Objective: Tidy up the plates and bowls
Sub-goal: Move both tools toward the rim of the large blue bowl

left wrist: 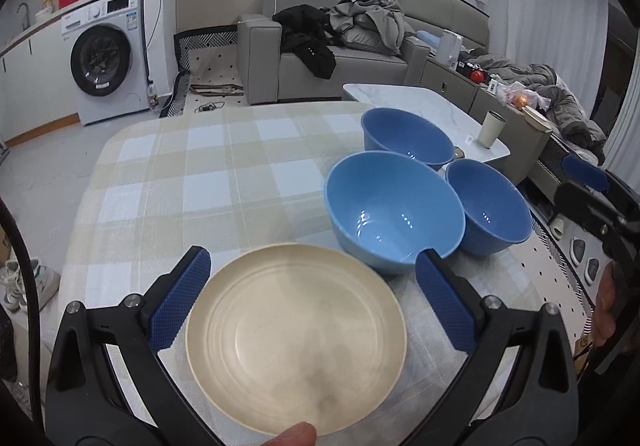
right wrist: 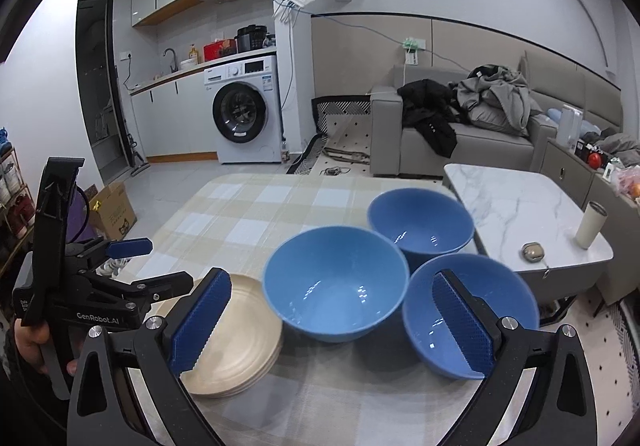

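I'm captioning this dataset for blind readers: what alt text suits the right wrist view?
The open right gripper hovers over three blue bowls clustered on a checked tablecloth, with stacked cream plates at left.

My left gripper (left wrist: 312, 296) and right gripper (right wrist: 332, 320) share black frames, silver screws and blue knurled pads (right wrist: 202, 326). White "GenRobot.AI" lettering marks the left one; my bare fingertip (left wrist: 294, 435) shows.

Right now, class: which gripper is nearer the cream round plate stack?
Left. The left gripper straddles the cream round plate stack, jaws open; the right gripper hovers beside it, toward the bowls.
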`<action>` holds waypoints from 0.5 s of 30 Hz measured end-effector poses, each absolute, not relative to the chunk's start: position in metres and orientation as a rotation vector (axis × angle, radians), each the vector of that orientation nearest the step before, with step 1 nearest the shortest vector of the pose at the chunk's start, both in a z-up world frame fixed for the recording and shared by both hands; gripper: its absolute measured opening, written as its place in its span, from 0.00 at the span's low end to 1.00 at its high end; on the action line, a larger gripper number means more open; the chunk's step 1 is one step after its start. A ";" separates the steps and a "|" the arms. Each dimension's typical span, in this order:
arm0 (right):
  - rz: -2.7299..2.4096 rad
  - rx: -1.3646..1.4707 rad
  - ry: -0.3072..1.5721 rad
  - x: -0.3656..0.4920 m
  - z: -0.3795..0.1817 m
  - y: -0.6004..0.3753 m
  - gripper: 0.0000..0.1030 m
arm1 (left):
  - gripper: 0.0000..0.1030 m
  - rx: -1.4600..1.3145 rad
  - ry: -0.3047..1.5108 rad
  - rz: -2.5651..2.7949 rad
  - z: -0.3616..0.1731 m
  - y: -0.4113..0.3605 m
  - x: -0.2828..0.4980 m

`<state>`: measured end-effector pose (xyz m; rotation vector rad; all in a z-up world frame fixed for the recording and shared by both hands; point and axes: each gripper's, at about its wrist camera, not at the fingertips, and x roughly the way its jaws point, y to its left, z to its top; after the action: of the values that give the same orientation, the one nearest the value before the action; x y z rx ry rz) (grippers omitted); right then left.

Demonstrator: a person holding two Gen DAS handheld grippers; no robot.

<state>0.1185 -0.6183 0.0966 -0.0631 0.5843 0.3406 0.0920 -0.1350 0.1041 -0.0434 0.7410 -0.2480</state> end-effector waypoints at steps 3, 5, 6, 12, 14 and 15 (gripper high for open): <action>0.317 -0.042 0.563 0.122 0.106 -0.636 0.99 | 0.99 -0.024 0.726 -0.246 0.114 -0.146 0.097; 0.305 -0.024 0.559 0.129 0.111 -0.648 0.99 | 0.99 -0.015 0.717 -0.246 0.121 -0.153 0.101; 0.301 -0.018 0.554 0.133 0.115 -0.653 0.99 | 0.99 -0.011 0.712 -0.245 0.124 -0.155 0.103; 0.294 -0.022 0.519 0.151 0.134 -0.671 1.00 | 0.99 -0.019 0.694 -0.221 0.140 -0.162 0.120; 0.291 -0.022 0.511 0.159 0.139 -0.674 1.00 | 0.99 -0.033 0.692 -0.220 0.145 -0.163 0.128; 0.291 -0.021 0.510 0.164 0.140 -0.675 1.00 | 0.99 -0.038 0.692 -0.221 0.146 -0.163 0.133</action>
<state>0.1636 -0.6751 0.1402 -0.0211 0.5100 0.2906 0.1330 -0.1632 0.1463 -0.0380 0.6917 -0.2205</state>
